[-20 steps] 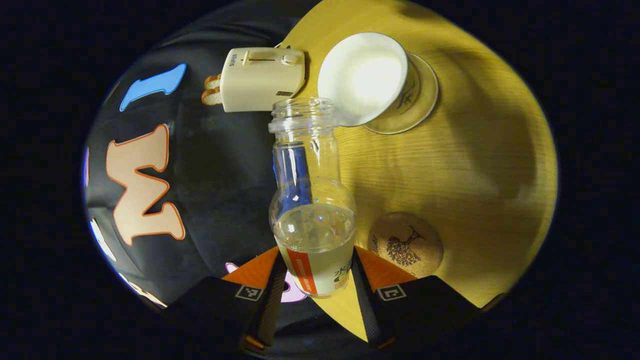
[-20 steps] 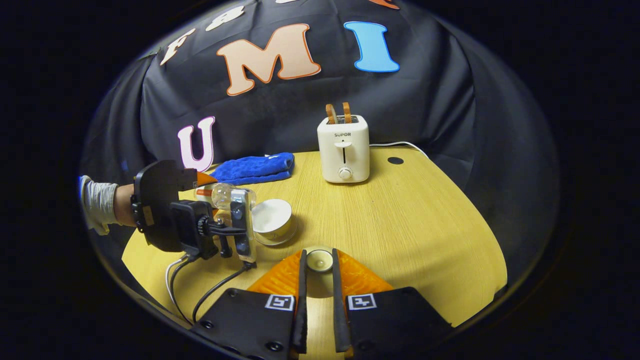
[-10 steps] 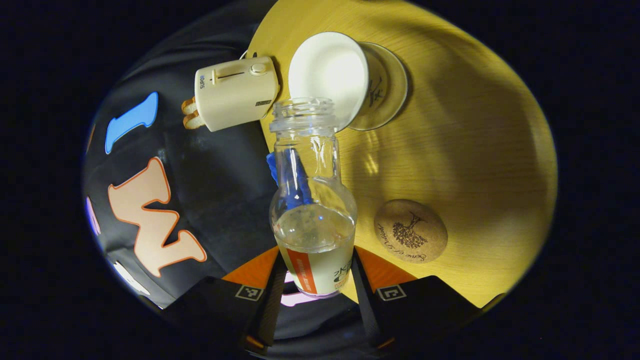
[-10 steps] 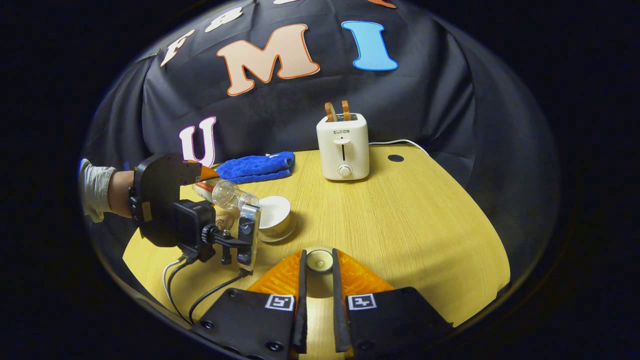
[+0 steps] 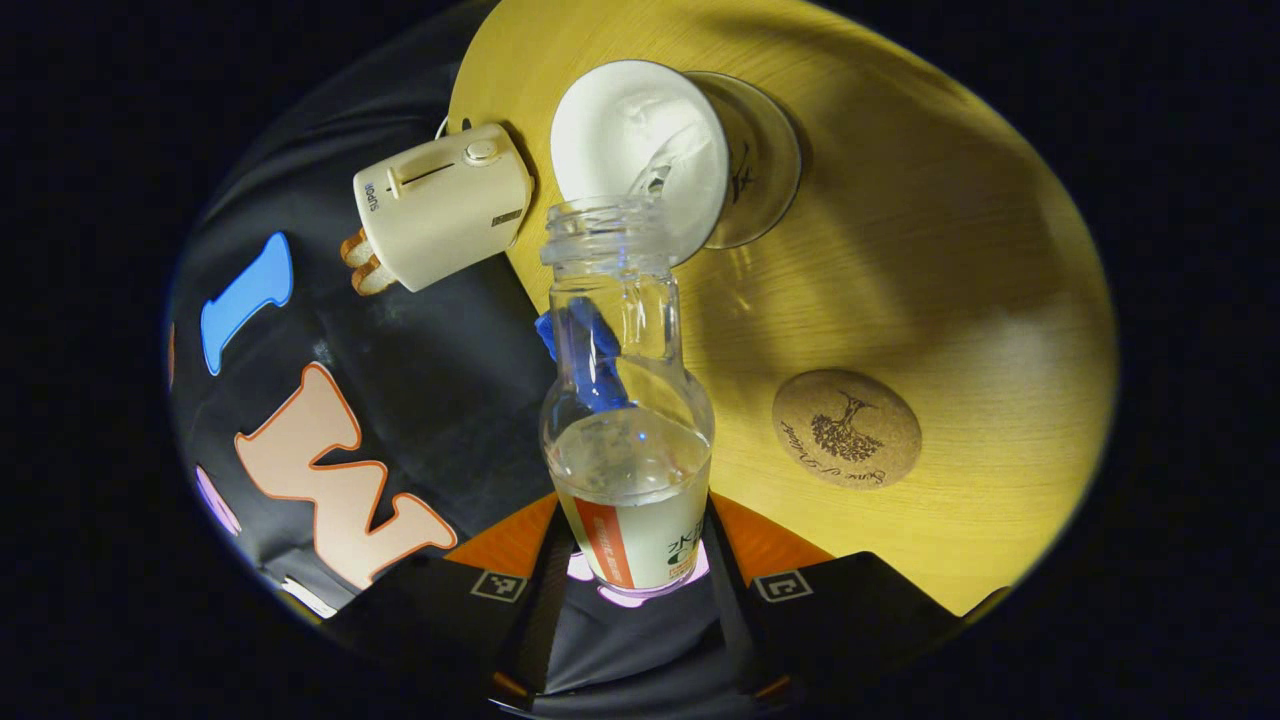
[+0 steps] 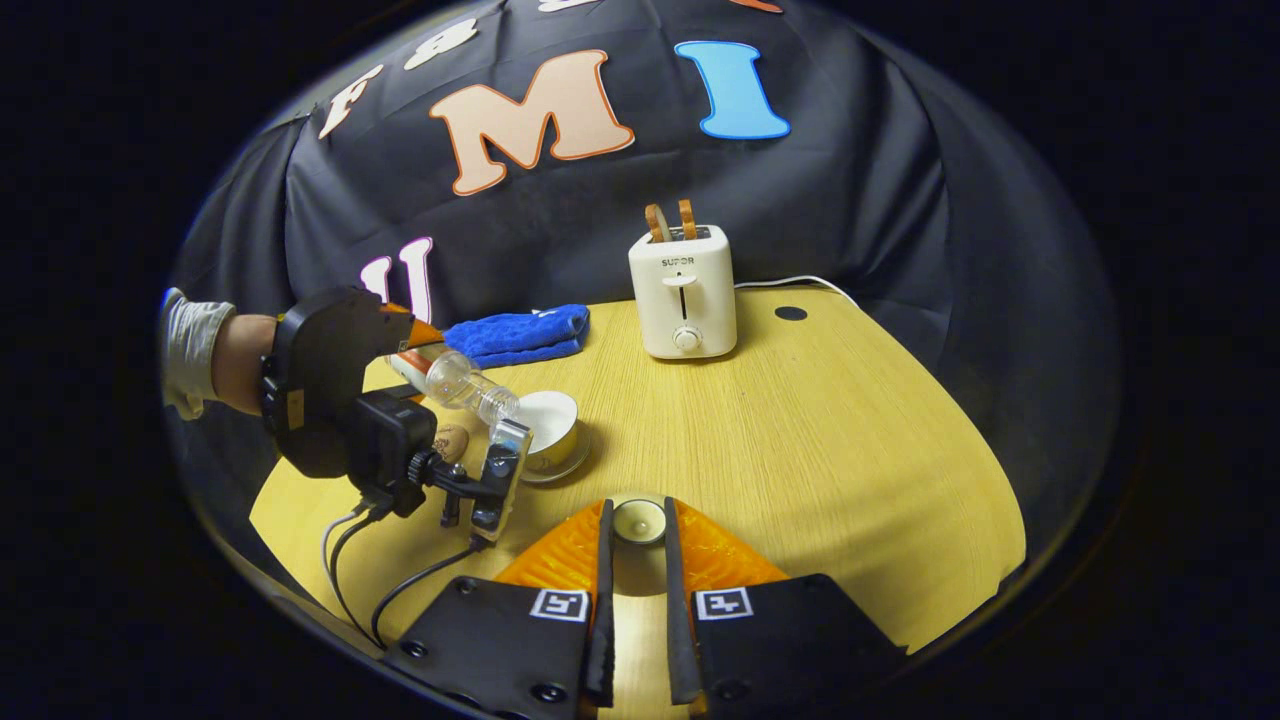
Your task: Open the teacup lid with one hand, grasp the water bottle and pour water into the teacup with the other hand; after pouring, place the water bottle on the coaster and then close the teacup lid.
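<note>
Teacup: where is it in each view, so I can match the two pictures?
Left gripper view: teacup at top centre, just beyond the bottle mouth.
Right gripper view: teacup left of centre, under the tilted bottle held by the left gripper.
Shared landmark: the toaster.

Staged recording booth, not a lived-in home: black cloth wall [image 6: 850,230] closes behind a round wooden surface [image 6: 800,470] set with household props, a toaster [image 6: 683,297] and folded blue towel [image 6: 515,335].
</note>
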Demonstrator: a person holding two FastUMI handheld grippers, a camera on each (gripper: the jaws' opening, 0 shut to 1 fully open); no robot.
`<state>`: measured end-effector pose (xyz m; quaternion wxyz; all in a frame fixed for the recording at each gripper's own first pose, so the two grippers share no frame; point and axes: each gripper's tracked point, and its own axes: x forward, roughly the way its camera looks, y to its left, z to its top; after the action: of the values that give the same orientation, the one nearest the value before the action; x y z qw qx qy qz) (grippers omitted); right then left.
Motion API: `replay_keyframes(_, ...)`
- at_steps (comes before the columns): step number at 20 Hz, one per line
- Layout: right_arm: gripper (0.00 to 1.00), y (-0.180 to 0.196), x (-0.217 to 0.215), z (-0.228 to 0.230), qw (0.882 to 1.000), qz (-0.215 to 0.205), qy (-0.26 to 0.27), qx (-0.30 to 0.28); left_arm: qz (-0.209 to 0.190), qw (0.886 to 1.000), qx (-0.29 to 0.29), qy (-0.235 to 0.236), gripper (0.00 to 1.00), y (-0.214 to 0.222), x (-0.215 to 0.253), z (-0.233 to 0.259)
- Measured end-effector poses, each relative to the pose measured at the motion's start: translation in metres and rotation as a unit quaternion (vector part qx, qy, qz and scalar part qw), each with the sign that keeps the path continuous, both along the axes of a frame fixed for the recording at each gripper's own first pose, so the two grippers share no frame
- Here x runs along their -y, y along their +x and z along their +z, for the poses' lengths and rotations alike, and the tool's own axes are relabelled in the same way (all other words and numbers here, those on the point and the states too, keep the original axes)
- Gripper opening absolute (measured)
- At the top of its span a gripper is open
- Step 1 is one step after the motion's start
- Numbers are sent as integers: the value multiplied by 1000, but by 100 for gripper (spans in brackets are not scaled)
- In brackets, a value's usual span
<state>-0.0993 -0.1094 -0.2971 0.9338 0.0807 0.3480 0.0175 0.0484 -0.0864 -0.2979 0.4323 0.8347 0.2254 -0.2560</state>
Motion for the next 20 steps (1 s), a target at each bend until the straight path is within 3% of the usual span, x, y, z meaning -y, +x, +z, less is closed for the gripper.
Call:
replay_keyframes(6, 25, 1, 0, -2, 1000, 7, -2, -3, -16, 998, 11, 54, 67, 7, 0, 11)
replay_keyframes(12, 23, 3, -5, 0, 1000, 18, -8, -3, -22, 997, 6, 77, 67, 10, 6, 15)
replay_keyframes(17, 23, 4, -11, -3, 1000, 19, -8, -9, -21, 997, -7, 72, 67, 6, 8, 13)
replay_keyframes(20, 25, 4, -12, -2, 1000, 21, -12, -10, -9, 999, -21, 38, 67, -1, 8, 5)
